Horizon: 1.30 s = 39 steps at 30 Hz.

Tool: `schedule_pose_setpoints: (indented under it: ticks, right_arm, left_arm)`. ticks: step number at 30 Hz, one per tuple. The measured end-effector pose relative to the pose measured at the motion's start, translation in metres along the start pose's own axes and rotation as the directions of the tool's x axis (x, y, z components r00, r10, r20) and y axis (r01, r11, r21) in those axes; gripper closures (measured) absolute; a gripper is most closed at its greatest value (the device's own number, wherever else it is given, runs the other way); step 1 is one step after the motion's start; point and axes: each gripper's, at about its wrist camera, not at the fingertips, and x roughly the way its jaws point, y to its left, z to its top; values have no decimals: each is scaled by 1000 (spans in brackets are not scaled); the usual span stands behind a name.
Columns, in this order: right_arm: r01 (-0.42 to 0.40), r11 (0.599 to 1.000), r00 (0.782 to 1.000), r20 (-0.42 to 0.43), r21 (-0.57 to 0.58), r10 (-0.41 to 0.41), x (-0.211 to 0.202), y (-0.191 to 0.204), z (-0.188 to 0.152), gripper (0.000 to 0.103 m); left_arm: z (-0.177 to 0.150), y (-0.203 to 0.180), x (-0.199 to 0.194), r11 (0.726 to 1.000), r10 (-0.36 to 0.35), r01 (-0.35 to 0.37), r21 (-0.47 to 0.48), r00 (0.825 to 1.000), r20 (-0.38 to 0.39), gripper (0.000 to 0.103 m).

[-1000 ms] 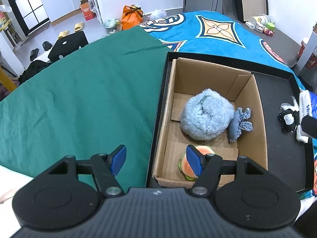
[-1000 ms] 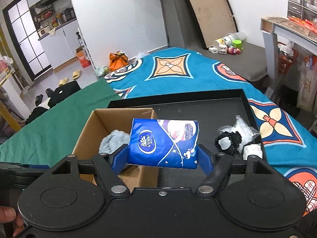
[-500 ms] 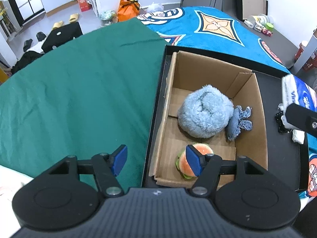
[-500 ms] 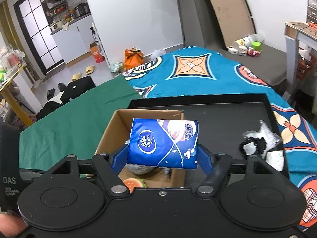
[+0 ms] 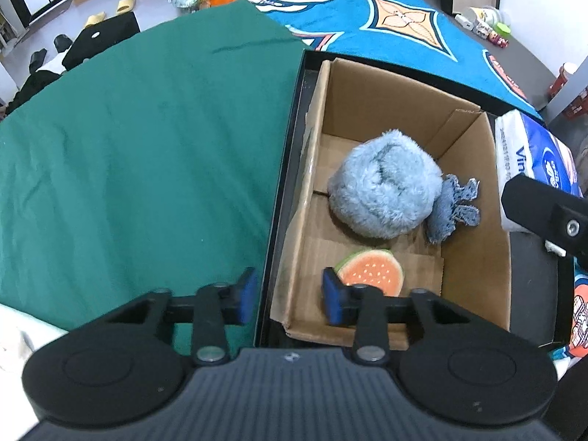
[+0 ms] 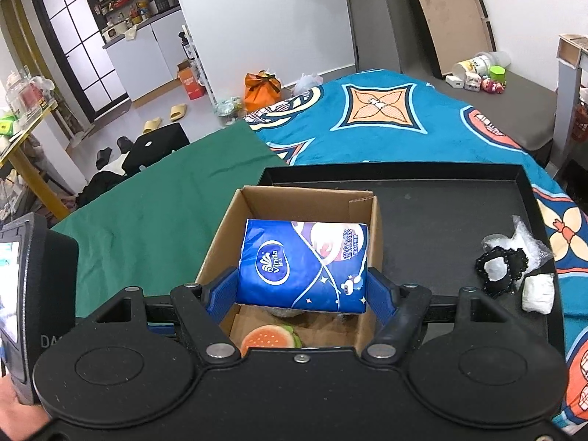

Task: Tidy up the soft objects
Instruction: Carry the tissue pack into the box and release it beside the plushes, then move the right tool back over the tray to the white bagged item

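My right gripper is shut on a blue tissue pack and holds it above the open cardboard box. The pack also shows at the right edge of the left wrist view. Inside the box lie a fluffy blue plush, a small blue knitted toy and a burger plush. The burger plush also shows in the right wrist view. My left gripper is open and empty, straddling the box's near left corner.
The box stands in a black tray on a bed with green and blue patterned covers. A black-and-white item in clear plastic and a white bundle lie at the tray's right side.
My right gripper has carried the tissue pack left, from over the tray to above the box. My left gripper has shifted closer to the box's left wall and stayed open.
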Motion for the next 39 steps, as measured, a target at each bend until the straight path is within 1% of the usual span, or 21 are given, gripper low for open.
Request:
schedule_pose_setpoints:
  ticks: [2,3,4,6,8,17,23,25,30,32,34,36,37,39]
  right_arm:
    - [-9,1000,1000,-11,-5,9,1,2,0,31]
    - [-14,1000,1000,-20,-4,14,2,2,-1,30]
    - [-19,1000,999,-34,-1,19,3,2,-2,30]
    - [-22,1000,998,-57,15,23,5,-2,-4,26]
    - [-22,999,998,-61,41,24,3,-8,-6,24]
    - [7,996,999,-44,87,-3,-8,-36,-7,24]
    - [23,994,999,-44,103,-18,-12,-53,-15,24]
    - [27,994,999,-45,105,-22,-12,-57,-17,24]
    - [36,993,999,-39,115,-32,-14,-69,-21,24]
    - [37,992,999,-35,120,-33,-14,-74,-22,24]
    - [42,992,999,-30,122,-39,-15,-80,-23,24]
    - [45,991,999,-29,129,-42,-14,-85,-25,24]
    - [45,990,999,-28,135,-42,-14,-89,-25,24]
    - [52,989,999,-17,135,-50,-15,-95,-26,24]
  left_arm:
    - [0,1,1,1000,-2,1,-2,1000,-5,81]
    - [0,2,2,1000,-3,3,-2,1000,-8,89]
    - [0,2,2,1000,-4,4,-5,1000,-12,93]
    - [0,4,3,1000,-4,4,-15,1000,-16,92]
    - [0,3,2,1000,-6,6,-16,1000,-13,92]
    - [-1,2,-2,1000,7,-7,-13,1000,-4,93]
    - [0,-2,-3,1000,21,-21,-5,1000,-12,92]
    - [0,-3,-4,999,33,-33,2,999,-6,89]
    - [-1,-7,-6,998,61,-61,11,998,4,87]
    - [-2,-8,-7,997,72,-73,16,997,6,84]
    - [-2,-9,-9,997,77,-77,20,997,12,74]
    - [-3,-11,-11,996,84,-84,25,996,18,67]
    - [-3,-12,-12,996,88,-89,29,996,24,64]
    - [-3,-15,-14,994,98,-99,41,995,36,62]
